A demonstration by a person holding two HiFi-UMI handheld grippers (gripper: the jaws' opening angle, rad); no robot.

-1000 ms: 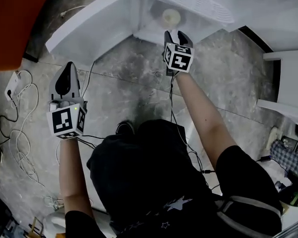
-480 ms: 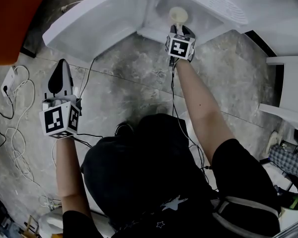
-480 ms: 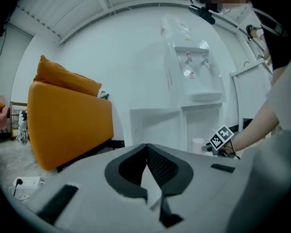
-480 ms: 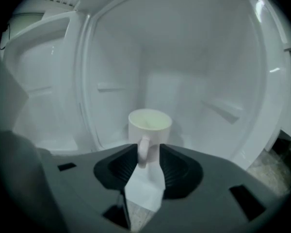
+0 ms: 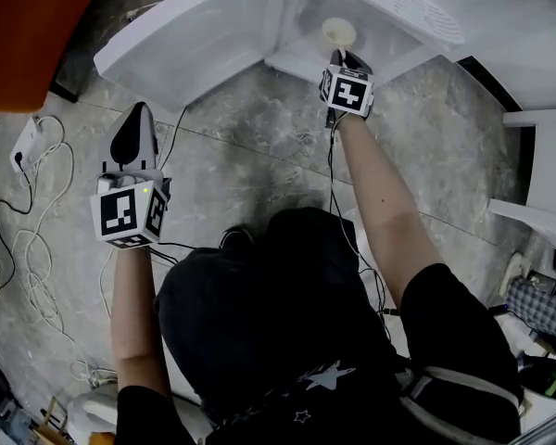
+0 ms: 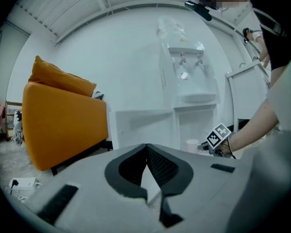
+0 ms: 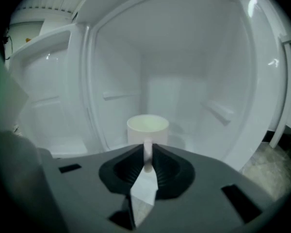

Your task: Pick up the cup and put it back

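Head view: the right gripper (image 5: 345,60) has pushed forward and slightly down over the last second, so it now sits at the mouth of the open white cabinet (image 5: 204,35), right up against the cup (image 5: 338,31). A second ago there was a clear gap between them. The left gripper (image 5: 137,119) hangs over the stone floor (image 5: 250,156), well apart from the cabinet, and has barely shifted.

Left gripper view: its jaws are together with nothing between them, pointing past an orange armchair (image 6: 63,115) toward the cabinet and a water dispenser (image 6: 186,76). The cup and the right gripper show small at the cabinet's lower compartment.

Right gripper view: the jaws have just been closing and are now clamped on the cup's handle (image 7: 147,152), 1 pad on each side. The cup stands upright on the compartment floor, not yet lifted.

Judgement: the grasp looks made, so the reach is done. The lift comes next, and a thin handle grip could let the cup swing.
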